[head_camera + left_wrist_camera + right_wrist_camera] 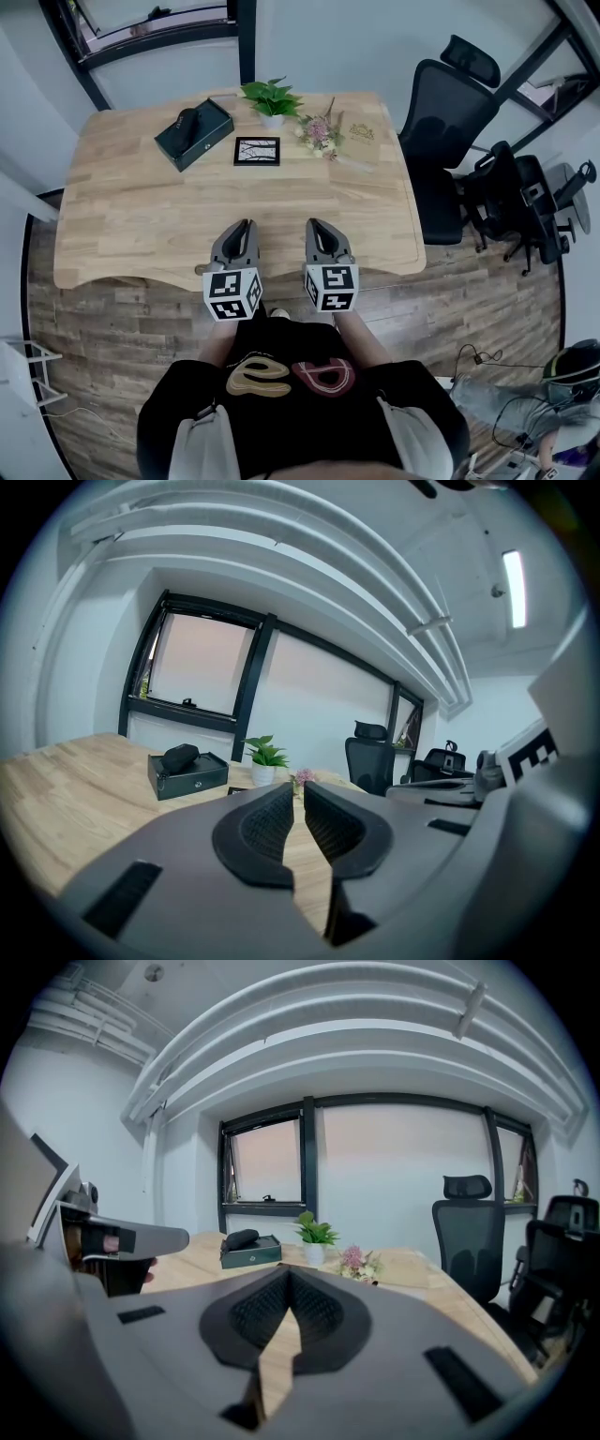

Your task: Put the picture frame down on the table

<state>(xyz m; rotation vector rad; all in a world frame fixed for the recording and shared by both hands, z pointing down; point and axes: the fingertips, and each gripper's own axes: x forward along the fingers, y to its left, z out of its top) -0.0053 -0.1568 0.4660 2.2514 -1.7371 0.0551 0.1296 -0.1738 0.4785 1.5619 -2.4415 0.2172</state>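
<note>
The black picture frame point(257, 151) lies flat on the wooden table point(141, 216), far from both grippers, toward the back middle. My left gripper point(247, 226) and right gripper point(316, 225) hover side by side over the table's near edge, pointing at the frame. Both are shut with nothing between their jaws. In the left gripper view my left gripper point(298, 789) shows only a thin slit between its pads, and a dark sliver of the frame point(237, 790) peeks past the left jaw. In the right gripper view the tips of my right gripper point(289, 1275) touch.
A dark box point(193, 134) with a black object on top sits left of the frame. A potted plant point(272, 98), a bunch of flowers point(319, 131) and a card point(361, 131) stand behind and to the right. Black office chairs point(445, 122) flank the table's right side.
</note>
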